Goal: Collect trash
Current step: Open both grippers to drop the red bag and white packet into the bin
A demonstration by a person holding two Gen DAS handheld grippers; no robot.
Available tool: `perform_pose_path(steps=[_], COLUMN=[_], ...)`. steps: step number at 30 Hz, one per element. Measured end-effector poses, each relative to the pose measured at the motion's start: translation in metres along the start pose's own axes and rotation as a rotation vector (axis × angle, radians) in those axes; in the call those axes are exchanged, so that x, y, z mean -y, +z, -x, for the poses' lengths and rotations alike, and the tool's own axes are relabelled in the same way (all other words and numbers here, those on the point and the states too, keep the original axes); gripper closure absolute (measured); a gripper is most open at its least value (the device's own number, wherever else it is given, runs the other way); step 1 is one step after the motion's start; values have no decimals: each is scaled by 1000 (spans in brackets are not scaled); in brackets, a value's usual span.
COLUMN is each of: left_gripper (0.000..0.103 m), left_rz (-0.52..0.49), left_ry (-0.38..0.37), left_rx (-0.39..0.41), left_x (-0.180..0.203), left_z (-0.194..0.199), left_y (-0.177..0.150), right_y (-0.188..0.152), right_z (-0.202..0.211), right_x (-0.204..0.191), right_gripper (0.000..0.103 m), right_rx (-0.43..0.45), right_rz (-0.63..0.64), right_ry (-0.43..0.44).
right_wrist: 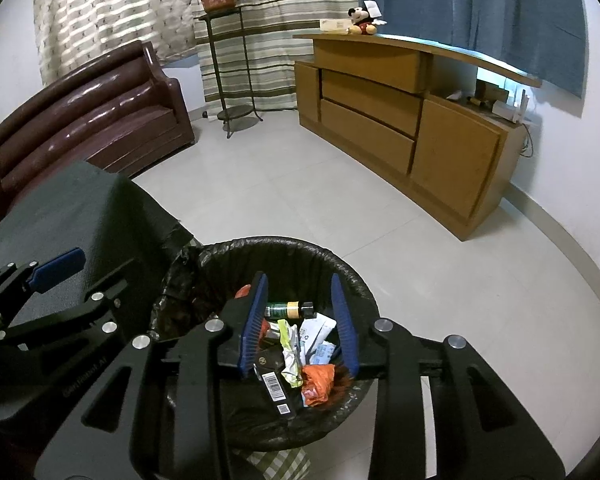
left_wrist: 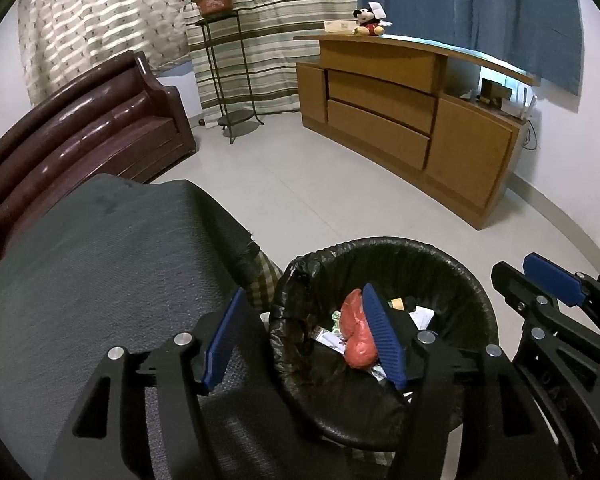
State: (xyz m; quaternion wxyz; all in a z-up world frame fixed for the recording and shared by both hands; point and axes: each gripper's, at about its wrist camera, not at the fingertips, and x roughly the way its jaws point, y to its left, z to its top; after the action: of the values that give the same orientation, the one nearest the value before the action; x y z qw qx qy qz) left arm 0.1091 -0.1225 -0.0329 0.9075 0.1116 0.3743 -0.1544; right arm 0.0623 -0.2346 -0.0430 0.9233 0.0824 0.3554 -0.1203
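A round bin lined with a black bag (left_wrist: 472, 280) (right_wrist: 352, 276) stands on the floor beside a grey-covered table. It holds several pieces of trash: an orange wrapper (left_wrist: 356, 332) (right_wrist: 318, 380), a small green bottle (right_wrist: 286, 310), white papers (right_wrist: 316, 334) and a dark barcoded packet (right_wrist: 276, 390). My left gripper (left_wrist: 304, 336) is open and empty, straddling the bin's left rim. My right gripper (right_wrist: 302, 326) is open and empty, directly above the bin's mouth; it also shows at the right of the left wrist view (left_wrist: 552, 284).
The grey-covered table (left_wrist: 100, 260) (right_wrist: 60, 216) is on the left. A brown leather sofa (left_wrist: 80, 128), a metal plant stand (left_wrist: 232, 80) with a potted plant and a wooden cabinet (left_wrist: 400, 116) line the far walls. Tiled floor (right_wrist: 300, 192) lies between.
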Motion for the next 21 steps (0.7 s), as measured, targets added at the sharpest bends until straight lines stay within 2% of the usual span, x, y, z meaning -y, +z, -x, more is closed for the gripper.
perform_pose_path(steps=[8, 21], left_gripper=[39, 29], left_rz=[23, 35], left_ry=[1, 17], left_rx=[19, 86], left_x=[-6, -21], left_z=[6, 41], left_y=[0, -15], right_y=[0, -7], right_z=[5, 23], right_x=[4, 1], right_gripper=[55, 41], right_rx=[8, 18], right_rz=[-6, 9], right_ry=[-18, -36])
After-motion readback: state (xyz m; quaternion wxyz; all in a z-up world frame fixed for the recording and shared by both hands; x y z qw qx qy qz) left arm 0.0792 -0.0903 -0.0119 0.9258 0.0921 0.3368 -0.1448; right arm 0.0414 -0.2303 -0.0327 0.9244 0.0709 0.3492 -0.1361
